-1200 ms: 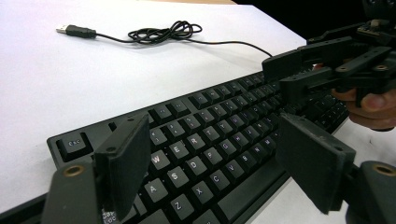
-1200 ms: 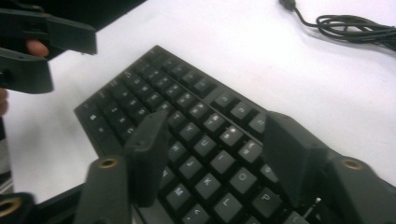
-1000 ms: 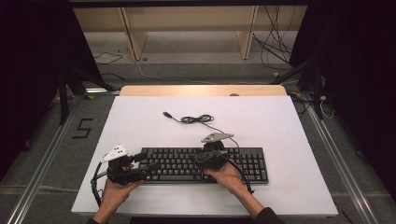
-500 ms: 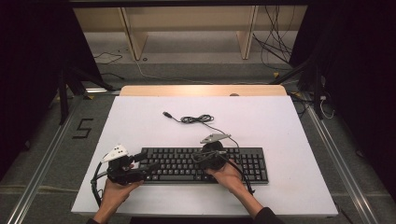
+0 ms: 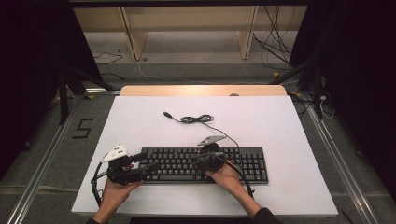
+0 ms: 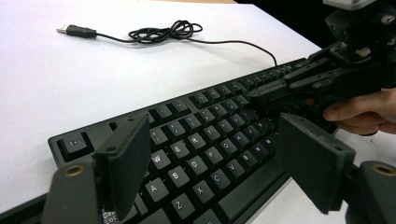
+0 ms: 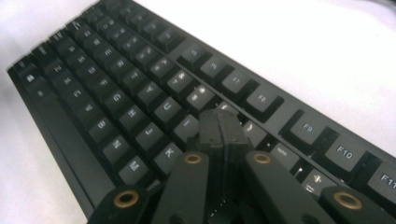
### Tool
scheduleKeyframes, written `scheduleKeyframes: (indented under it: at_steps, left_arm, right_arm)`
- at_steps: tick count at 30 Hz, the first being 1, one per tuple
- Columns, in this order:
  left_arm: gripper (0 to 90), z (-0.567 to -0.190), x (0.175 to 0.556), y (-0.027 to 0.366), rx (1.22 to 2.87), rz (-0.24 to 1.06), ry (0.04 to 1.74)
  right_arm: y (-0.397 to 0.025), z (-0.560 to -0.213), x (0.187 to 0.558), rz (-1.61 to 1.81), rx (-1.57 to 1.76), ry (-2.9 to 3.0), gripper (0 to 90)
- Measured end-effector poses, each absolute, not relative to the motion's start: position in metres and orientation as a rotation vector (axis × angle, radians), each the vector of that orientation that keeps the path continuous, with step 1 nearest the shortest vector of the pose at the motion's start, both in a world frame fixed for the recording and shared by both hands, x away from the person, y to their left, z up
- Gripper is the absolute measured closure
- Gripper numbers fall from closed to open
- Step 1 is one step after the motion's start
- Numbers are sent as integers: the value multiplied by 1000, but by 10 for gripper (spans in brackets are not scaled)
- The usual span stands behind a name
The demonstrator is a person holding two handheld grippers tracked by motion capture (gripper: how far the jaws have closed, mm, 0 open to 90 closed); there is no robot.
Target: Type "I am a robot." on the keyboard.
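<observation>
High view: keyboard [image 5: 205, 164] lies lengthwise between both grippers on the tabletop [image 5: 280, 121].
Left gripper view: left gripper [image 6: 224, 163] open, keys directly ahead.
Right gripper view: right gripper [image 7: 223, 133] closed, tip apparently pressing keys below.

Black two-jaw grippers [image 5: 144, 168] with brass-ringed pivots, grey three-cornered top plates, trailing cables

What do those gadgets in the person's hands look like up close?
Each hand-held tool is black, built of jointed metal bars with brass-coloured pivot rings. The left tool ends in two flat rectangular pads; the right tool has narrower ones. Both carry a grey three-cornered plate on top and trail a black cable. A dark sleeve shows at the right wrist.
</observation>
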State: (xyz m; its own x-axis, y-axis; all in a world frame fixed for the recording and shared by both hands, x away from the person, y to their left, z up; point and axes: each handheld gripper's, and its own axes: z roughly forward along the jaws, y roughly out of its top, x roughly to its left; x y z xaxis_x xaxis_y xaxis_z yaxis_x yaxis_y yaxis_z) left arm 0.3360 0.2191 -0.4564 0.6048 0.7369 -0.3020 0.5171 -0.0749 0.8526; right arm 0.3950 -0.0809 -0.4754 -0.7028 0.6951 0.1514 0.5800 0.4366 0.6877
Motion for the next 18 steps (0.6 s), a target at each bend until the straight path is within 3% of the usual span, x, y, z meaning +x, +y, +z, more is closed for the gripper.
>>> scheduleKeyframes:
  at_steps: [11, 18]
  left_arm:
    - [262, -457, 336, 219, 1741, 251, 1035]
    - [262, -457, 337, 218, 1741, 248, 1039]
  right_arm:
    - [-81, -476, 393, 1127, 1148, 2509, 900]
    - [-91, -466, 389, 1242, 1169, 2463, 816]
